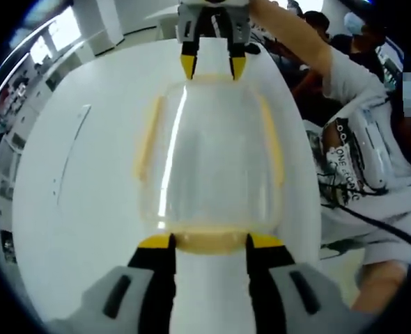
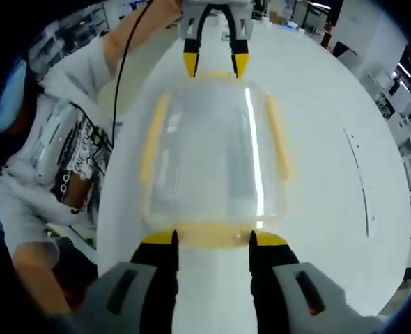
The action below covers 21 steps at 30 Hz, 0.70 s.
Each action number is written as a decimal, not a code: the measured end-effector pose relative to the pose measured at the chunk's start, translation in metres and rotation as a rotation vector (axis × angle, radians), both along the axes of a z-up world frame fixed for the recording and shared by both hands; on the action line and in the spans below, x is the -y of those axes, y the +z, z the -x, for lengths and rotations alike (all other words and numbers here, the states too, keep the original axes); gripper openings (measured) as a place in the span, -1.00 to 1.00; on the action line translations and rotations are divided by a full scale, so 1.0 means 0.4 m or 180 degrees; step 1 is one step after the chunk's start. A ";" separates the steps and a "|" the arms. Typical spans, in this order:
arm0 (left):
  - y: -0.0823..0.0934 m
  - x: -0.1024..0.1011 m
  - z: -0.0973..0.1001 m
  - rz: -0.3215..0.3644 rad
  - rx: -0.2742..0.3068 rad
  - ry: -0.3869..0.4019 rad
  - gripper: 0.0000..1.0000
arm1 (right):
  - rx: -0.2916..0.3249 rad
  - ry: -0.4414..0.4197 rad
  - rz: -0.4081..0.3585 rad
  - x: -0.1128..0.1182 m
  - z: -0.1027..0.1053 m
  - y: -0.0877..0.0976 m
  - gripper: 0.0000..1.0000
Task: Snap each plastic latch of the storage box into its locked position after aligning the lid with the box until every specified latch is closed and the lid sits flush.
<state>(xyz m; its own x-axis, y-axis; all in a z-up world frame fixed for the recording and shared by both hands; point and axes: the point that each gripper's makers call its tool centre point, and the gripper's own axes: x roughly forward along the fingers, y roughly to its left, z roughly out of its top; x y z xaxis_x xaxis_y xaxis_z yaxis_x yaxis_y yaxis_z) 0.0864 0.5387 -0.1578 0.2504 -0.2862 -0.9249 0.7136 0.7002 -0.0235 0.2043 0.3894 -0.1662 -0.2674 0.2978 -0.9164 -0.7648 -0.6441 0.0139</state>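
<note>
Clear rectangular plastic storage box (image 1: 209,156) with yellow latches lies lid-on in the middle of the round white table (image 1: 73,209), between both tools. Left gripper (image 1: 209,241): yellow-tipped jaws spread wide, straddling the near yellow end latch (image 1: 211,241). Right gripper (image 2: 214,239): jaws also wide, at the opposite end latch (image 2: 212,236). Person in a white printed shirt (image 1: 362,149) stands beside the table.
</note>
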 end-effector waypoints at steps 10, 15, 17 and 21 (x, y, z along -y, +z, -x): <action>-0.006 -0.023 0.015 -0.0030 -0.0008 0.0008 -0.23 | -0.0021 0.0001 0.0030 -0.022 0.013 -0.021 -0.21; -0.015 -0.033 0.027 -0.0037 -0.0060 0.0026 -0.23 | -0.0053 0.0015 0.0025 -0.032 0.024 -0.020 -0.21; -0.017 -0.035 0.030 -0.0035 -0.0064 0.0029 -0.23 | -0.0072 0.0013 0.0023 -0.035 0.026 -0.019 -0.20; -0.019 -0.042 0.031 -0.0039 -0.0066 0.0040 -0.23 | -0.0082 0.0011 0.0003 -0.041 0.028 -0.021 -0.20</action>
